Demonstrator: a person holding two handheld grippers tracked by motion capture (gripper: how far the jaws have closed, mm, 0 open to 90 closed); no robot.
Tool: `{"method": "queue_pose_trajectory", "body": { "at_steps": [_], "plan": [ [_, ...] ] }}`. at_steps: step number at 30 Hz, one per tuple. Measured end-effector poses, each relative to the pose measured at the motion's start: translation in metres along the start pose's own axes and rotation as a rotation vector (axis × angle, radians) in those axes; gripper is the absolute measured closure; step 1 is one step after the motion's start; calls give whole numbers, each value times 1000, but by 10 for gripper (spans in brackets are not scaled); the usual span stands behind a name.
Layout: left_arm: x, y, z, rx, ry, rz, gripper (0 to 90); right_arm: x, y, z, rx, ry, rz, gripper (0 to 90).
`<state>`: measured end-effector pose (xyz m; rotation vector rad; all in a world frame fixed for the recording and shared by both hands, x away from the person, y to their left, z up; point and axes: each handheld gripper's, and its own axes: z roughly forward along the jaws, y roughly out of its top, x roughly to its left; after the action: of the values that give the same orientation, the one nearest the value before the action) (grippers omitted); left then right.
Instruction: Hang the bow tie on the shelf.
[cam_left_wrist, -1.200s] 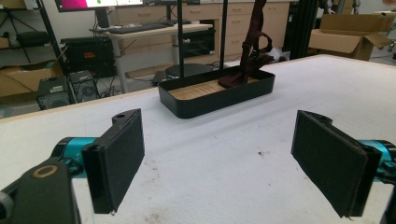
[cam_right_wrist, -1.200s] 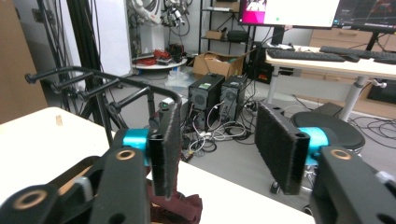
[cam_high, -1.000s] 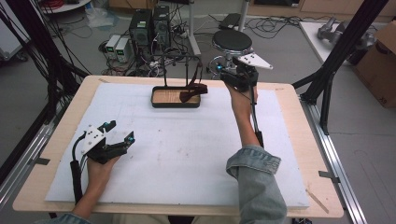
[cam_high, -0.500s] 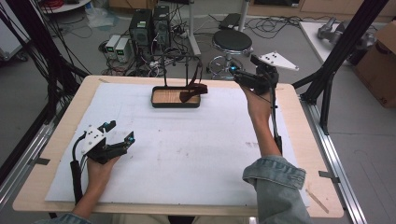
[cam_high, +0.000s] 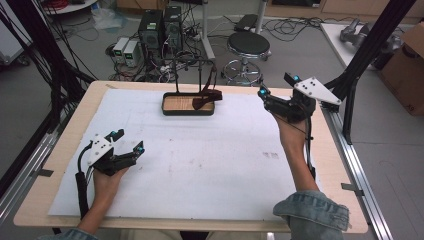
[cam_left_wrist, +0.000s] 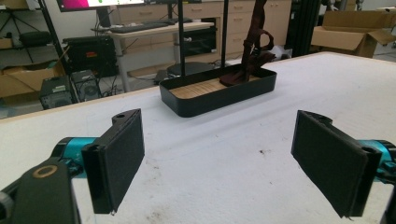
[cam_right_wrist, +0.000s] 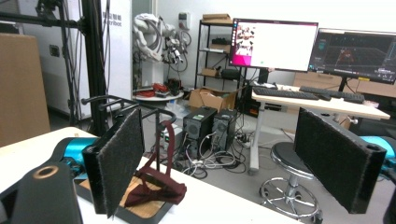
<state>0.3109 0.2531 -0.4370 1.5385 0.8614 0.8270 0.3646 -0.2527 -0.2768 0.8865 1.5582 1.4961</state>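
- High view first, for the layout: the tabletop (cam_high: 200, 165) is covered by a white sheet, and a black tray (cam_high: 188, 105) with a wooden floor stands near the far edge, a thin black rack rising from its back.
- On that rack hangs a dark red bow tie (cam_high: 207, 96); its strap loops over the bar and its bow rests on the right end of the tray floor, seen closer in the right gripper view (cam_right_wrist: 156, 189).
- Right tongs (cam_high: 278, 100) hover above the far right part of the tabletop, just right of the tray, jaws spread wide and empty.
- Left tongs (cam_high: 126, 150) sit low at the near left, well apart from the tray, also wide open with nothing between the pads.
- Judging from this, the step in hand is likely the right tongs going for the tie.
- To do it well: come in from the right, level with the strap, and close on the strap or the bow's knot, not the bar.
- Lift up and off the bar before pulling away, so the light tray is not dragged.
- Whether the strap is clipped or merely draped is hard to tell from here.
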Motion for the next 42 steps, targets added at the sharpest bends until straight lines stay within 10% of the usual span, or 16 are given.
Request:
{"method": "queue_pose_trajectory", "body": {
  "at_steps": [14,27,35,42],
  "plan": [
    [-1,0,0,9,15,10,174,8,-55,-60,-20,-29,35,119],
    [0,0,0,21,32,-9,156,14,-107,-79,32,-50,112,120],
    [-1,0,0,25,30,0,157,19,-144,-88,117,-73,130,117],
    [-1,0,-1,21,18,-1,162,19,-156,-80,336,-18,243,112]
  ]
}}
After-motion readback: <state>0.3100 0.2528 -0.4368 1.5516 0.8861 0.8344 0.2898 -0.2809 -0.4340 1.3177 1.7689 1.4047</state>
